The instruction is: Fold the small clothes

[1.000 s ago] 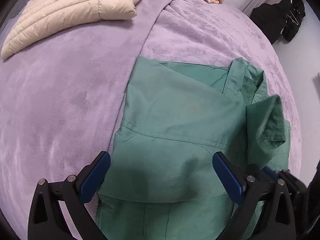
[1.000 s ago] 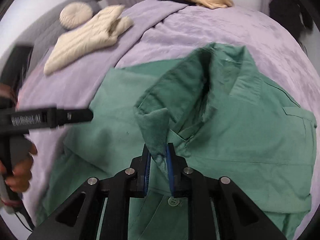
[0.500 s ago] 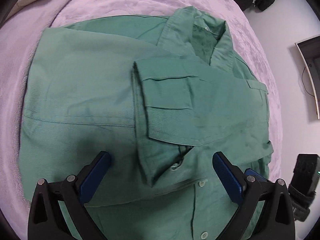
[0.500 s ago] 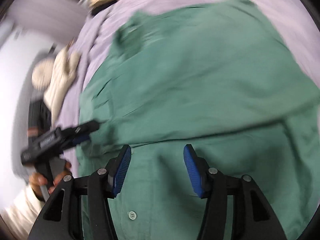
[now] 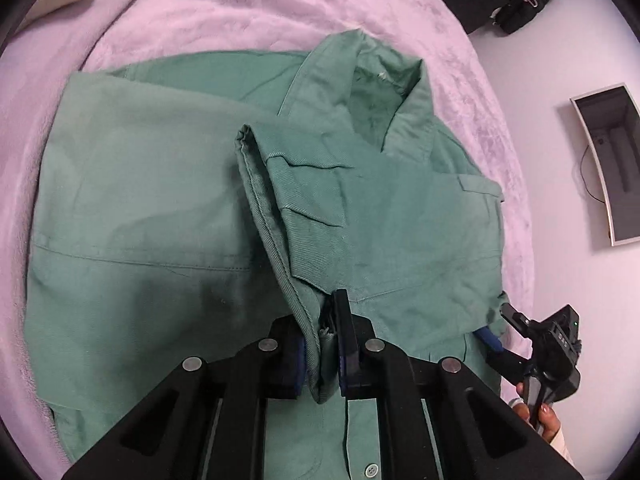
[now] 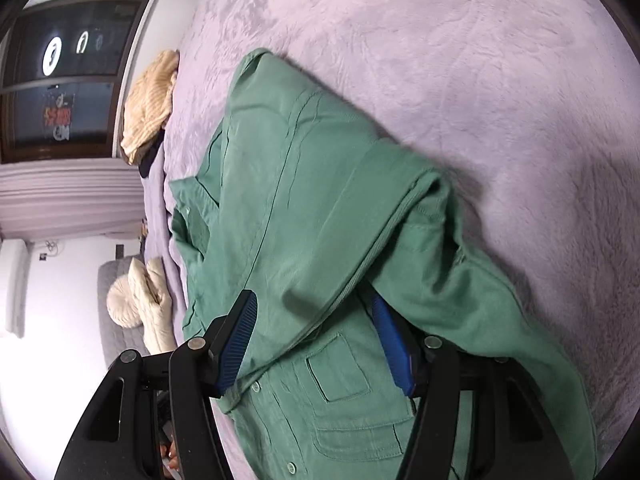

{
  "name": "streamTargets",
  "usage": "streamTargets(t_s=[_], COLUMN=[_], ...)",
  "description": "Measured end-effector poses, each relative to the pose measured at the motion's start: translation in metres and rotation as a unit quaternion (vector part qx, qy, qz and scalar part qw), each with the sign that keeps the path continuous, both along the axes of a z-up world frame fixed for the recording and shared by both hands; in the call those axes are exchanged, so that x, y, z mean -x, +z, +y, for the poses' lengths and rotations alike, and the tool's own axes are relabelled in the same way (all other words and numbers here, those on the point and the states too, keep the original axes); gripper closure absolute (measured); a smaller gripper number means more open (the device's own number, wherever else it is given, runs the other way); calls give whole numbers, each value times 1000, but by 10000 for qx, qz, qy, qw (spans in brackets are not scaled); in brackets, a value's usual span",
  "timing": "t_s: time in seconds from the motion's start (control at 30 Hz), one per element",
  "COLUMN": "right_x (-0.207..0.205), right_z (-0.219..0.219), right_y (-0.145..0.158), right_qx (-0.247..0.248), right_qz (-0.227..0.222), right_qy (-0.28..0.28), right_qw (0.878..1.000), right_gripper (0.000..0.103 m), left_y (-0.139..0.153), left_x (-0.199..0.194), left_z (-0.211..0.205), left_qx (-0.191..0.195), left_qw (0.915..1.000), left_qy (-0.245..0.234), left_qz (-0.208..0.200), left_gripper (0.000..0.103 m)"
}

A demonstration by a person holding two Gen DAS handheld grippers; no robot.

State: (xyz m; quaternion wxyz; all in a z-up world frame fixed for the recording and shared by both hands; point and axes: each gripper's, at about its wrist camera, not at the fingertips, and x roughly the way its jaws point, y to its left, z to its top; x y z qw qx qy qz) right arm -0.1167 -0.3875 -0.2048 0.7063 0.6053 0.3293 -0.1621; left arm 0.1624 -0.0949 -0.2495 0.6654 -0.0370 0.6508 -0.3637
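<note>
Green cotton button-up shirt (image 5: 160, 208) lies front-up on the lilac plush bed cover (image 5: 248, 12).

Change over the last second: left gripper (image 5: 322, 354), which hovered with its fingers spread wide over the shirt, has closed and now clamps a raised ridge of the folded-in front placket and sleeve edge. Right gripper (image 6: 316, 344), which a second ago pinched that fold near the collar, has let go; its fingers now stand apart, one blue pad (image 6: 390, 340) tucked under a lifted flap of cloth at the shirt's side, not clenched on it.

Reading: grip has passed from right to left. One sleeve looks already laid across the chest; the other side is probably next to be picked up and folded in.

Orientation, left wrist view: collar (image 5: 384, 92) points away from the camera, hem toward it, so the long axis runs near to far along the fingers. In the right wrist view the same axis runs lower right to upper left.

Cream quilted jacket (image 6: 152, 304) sits well apart at the bed's edge.
</note>
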Motion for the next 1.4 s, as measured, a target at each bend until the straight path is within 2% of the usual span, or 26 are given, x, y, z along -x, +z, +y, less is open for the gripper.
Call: streamTargets(t_s=[0.1,0.23,0.27,0.3,0.33,0.37,0.4,0.47,0.53,0.6,0.67,0.7,0.73,0.8,0.83,0.87,0.93,1.03,1.2,1.23,1.27,1.3,1.33,1.4], right_x=[5,11,12,15,17,23,29,34,35,39,44,44,43,38,31,23,0,-46,-115,-124,-132,-137,-138,-134], right_z=[-17,-34,-36,-37,-36,-37,-39,-45,-46,-45,-42,-40,-37,-32,-31,-33,-45,-73,-107,-110,-110,-108,-105,-101], right_y=[10,7,8,14,20,27,31,22,6,-2,3,11,20,48,62,73,84,77,43,37,33,31,35,42], right_qx=[151,-5,-1,148,333,548,675,571,506,458,458,544,689,1288,1635,1903,2169,2225,1974,1890,1772,1775,1920,2208], right_qz=[-147,-76,-91,-109,-62,-50,9,142,520,625,672,742,783,700,677,712,646,646,844,854,864,971,977,965], right_qy=[-174,-297,-324,-356,-364,-430,-530,-558,-460,-403,-394,-334,-241,130,346,523,798,1053,1296,1373,1515,1608,1632,1647], right_qw=[9996,9995,9994,9992,9988,9976,9963,9967,9963,9962,9959,9952,9943,9891,9836,9777,9708,9671,9681,9686,9686,9660,9628,9565], right_gripper=[39,39,43,51,83,100,100,100,100,101,102,101,93,92,84,54,20,22,26,35,71,94,99,99], left_y=[9,-10,-15,-16,-14,-9,-6,-6,-16,-29,-33,-33,-32,-32,-30,-29,-28,-27,-30,-30,-29,-29,-28,-24], left_x=[-2,-9,-8,-7,-5,-3,-1,2,6,9,10,10,10,9,10,10,12,13,12,12,13,13,14,15], left_z=[5,12,11,10,9,10,9,6,0,0,1,1,2,1,0,-1,-4,-2,-6,-7,-7,-7,-8,-12], left_qx=[-61,-303,-375,-396,-389,-353,-327,-302,-530,-685,-698,-695,-697,-729,-757,-781,-832,-873,-888,-896,-906,-924,-942,-954], left_qw=[9997,9995,9993,9992,9992,9993,9992,9993,9981,9972,9972,9972,9972,9968,9965,9961,9953,9949,9950,9950,9948,9946,9943,9937], left_qy=[-98,-30,-17,-4,8,-17,-45,-107,-194,-227,-171,-164,-164,-189,-218,-242,-277,-255,-174,-169,-163,-156,-155,-176], left_qz=[-224,-24,3,-3,-60,-126,-205,-201,-246,-215,-226,-229,-230,-264,-293,-326,-410,-446,-412,-419,-428,-441,-465,-560], left_gripper=[90,90,90,90,90,90,90,90,90,90,90,90,90,90,90,90,90,90,90,90,90,90,90,90])
